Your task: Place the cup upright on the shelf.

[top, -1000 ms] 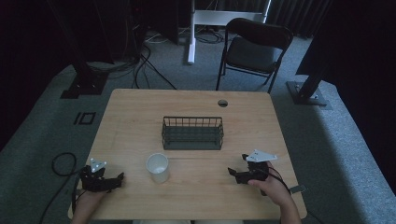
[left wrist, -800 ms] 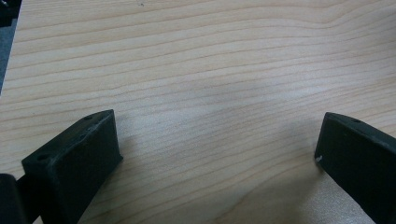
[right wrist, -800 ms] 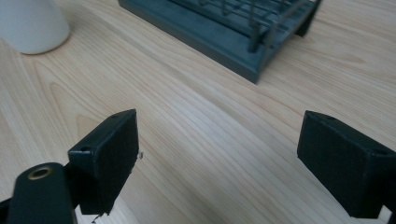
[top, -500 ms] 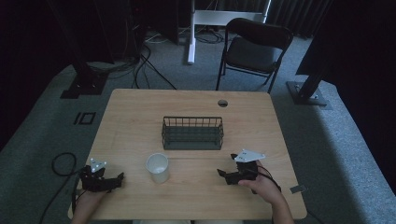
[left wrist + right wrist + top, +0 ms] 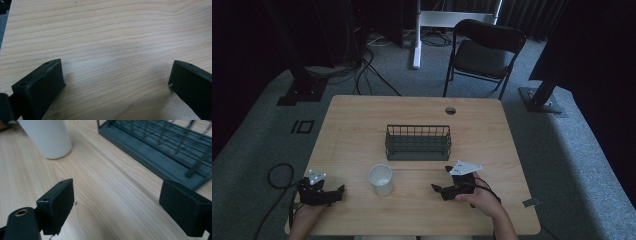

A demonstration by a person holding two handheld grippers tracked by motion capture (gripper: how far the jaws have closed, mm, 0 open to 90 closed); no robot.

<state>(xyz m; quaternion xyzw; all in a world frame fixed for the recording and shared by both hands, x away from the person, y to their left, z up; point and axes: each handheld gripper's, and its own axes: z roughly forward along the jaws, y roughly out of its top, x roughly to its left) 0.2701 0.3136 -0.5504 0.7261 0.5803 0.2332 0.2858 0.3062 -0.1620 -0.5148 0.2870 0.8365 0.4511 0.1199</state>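
Wood grain of the light wooden table point(image 5: 492, 125) is lying bare between the wide-open jaws of the right gripper point(image 5: 116, 207), which is gripping nothing. Ahead-left of it the white round plastic cup point(image 5: 46, 137) is standing upright, mouth up. Ahead-right the dark wire basket point(image 5: 160, 147) is stretching sideways, not blocking the cup. The left gripper point(image 5: 116, 85) is also gaping open, empty.

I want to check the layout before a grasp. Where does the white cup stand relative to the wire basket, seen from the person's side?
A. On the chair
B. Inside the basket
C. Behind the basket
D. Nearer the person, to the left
D: in the high view the white cup stands on the table nearer the person and left of the wire basket, apart from it.
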